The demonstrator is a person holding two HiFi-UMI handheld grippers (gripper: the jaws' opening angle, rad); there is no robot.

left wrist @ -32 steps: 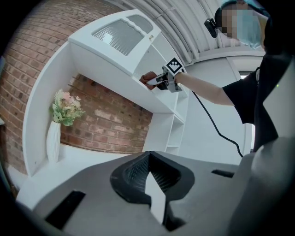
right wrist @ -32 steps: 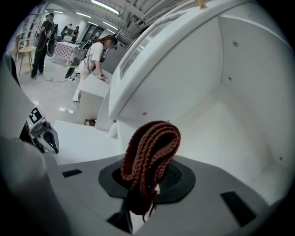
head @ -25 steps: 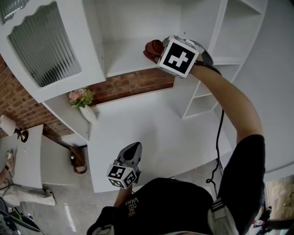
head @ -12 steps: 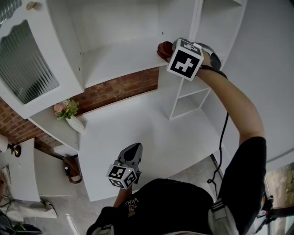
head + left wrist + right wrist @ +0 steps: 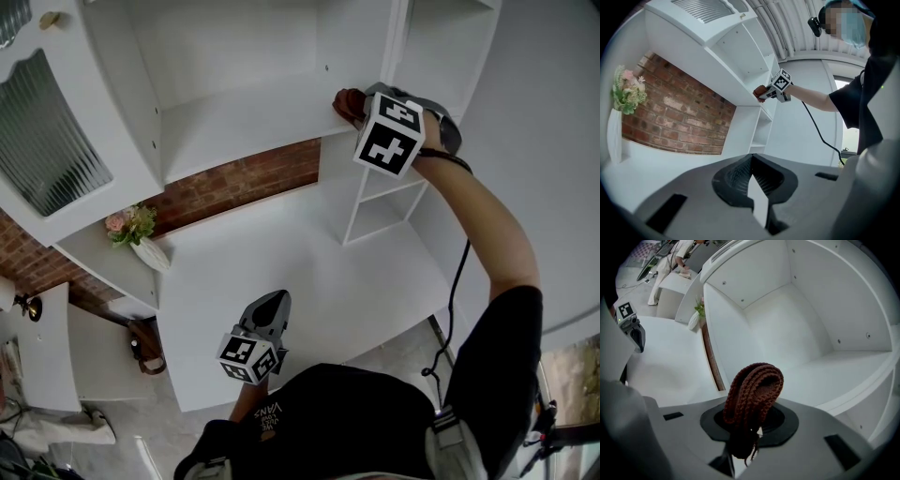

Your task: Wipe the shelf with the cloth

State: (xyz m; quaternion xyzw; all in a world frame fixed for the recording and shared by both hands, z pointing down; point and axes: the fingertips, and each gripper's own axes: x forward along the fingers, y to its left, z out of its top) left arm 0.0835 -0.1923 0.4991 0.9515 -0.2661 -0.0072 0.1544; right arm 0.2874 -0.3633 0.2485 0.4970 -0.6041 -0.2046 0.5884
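A dark red-brown knitted cloth (image 5: pixel 752 394) is folded over and pinched in my right gripper (image 5: pixel 751 425), which is shut on it. In the head view the cloth (image 5: pixel 349 102) pokes out beyond the right gripper (image 5: pixel 361 111) at the right front corner of the white shelf (image 5: pixel 234 127). From the left gripper view the cloth (image 5: pixel 759 92) shows against the shelf's edge (image 5: pixel 726 79). My left gripper (image 5: pixel 269 314) hangs low over the white counter (image 5: pixel 281 262), its jaws together with nothing between them (image 5: pixel 751 180).
The shelf recess (image 5: pixel 797 333) has white side and back walls. A narrow open shelving unit (image 5: pixel 384 202) stands right of it. A brick strip (image 5: pixel 239 178) runs under the shelf. A white vase with flowers (image 5: pixel 141 234) sits at the left. A frosted-glass cabinet door (image 5: pixel 47 131) hangs upper left.
My right gripper with the cloth has slid to the right along the shelf's front edge, reaching its right corner. The left gripper has stayed put.
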